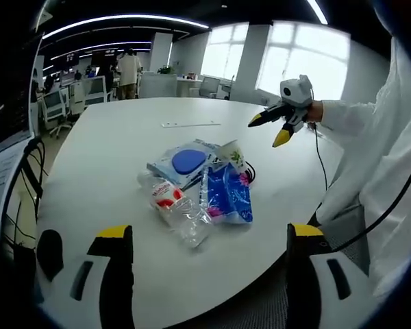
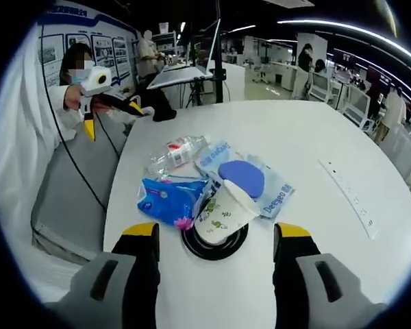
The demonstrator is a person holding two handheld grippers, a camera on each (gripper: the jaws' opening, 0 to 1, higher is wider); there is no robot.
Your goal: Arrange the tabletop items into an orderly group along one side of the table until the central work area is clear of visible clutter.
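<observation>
A small heap lies on the white round table: a clear plastic bottle with a red label, a blue pouch, a wipes pack with a blue lid, and a paper cup. My left gripper stands open near the table edge, short of the heap. The right gripper hovers open beyond the heap, held by a white-sleeved hand. In the right gripper view, the right gripper is open just short of the cup, which lies on its side over a black ring. Pouch, wipes pack and bottle lie behind it.
A long white strip lies flat on the table apart from the heap, seen too as the strip. The left gripper is held off the table edge by a person in white. Office desks, chairs and people stand around.
</observation>
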